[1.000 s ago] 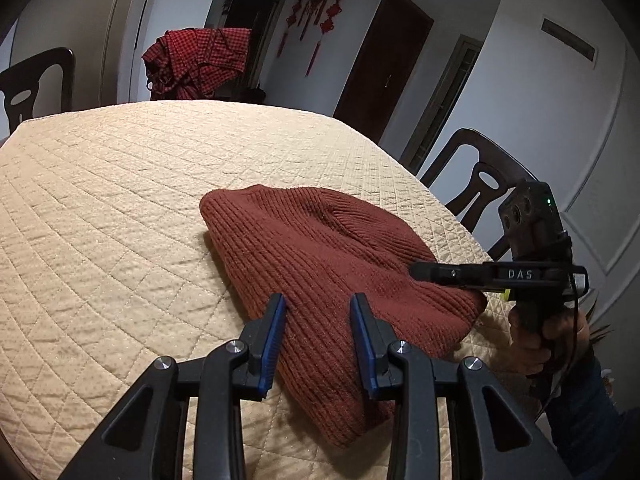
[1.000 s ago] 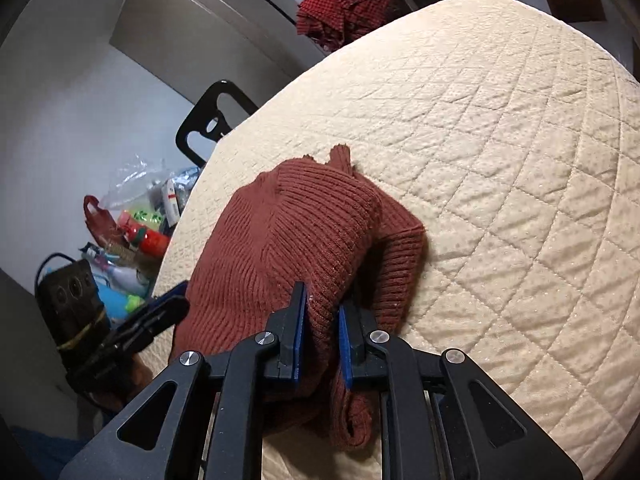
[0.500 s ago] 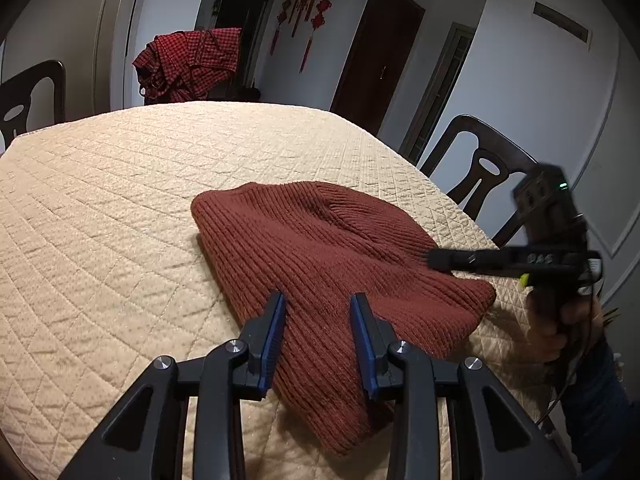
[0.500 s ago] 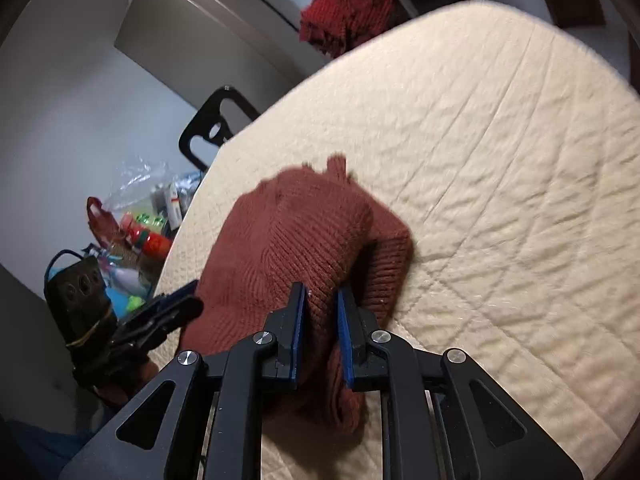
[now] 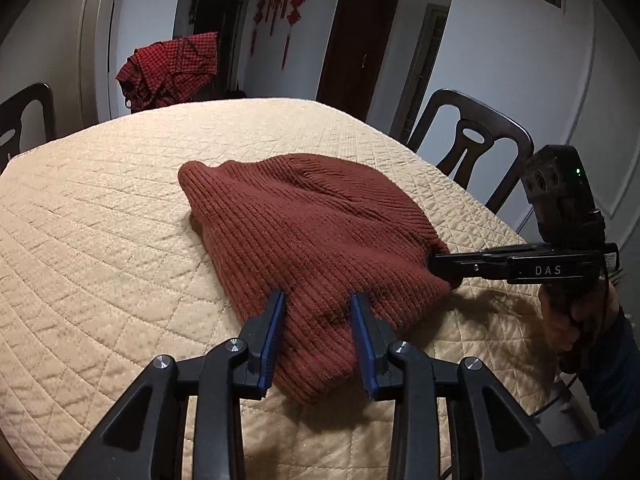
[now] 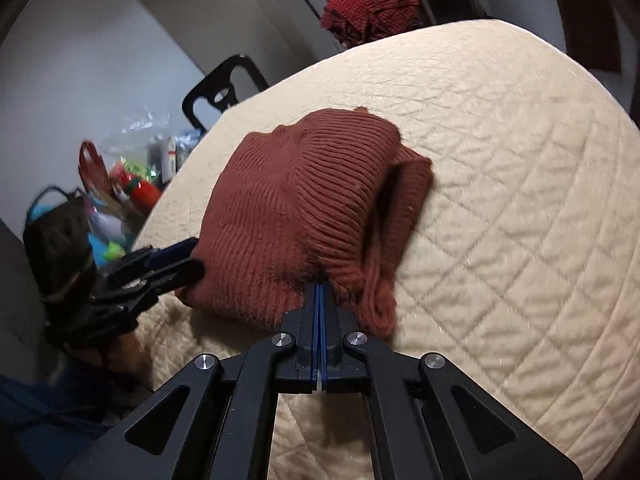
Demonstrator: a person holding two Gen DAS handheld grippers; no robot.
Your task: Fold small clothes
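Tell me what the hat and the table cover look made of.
Hat: rust-red ribbed knit, probably wool or acrylic; parallel ribs, matte and slightly fuzzy, bunching where the right hand-held gripper pinches it. Table cover: beige quilted fabric; stitched diamond grid, puffy cells, faint sheen.

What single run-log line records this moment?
left tongs: open, over hat | right tongs: shut on hat edge | hat: on quilted table
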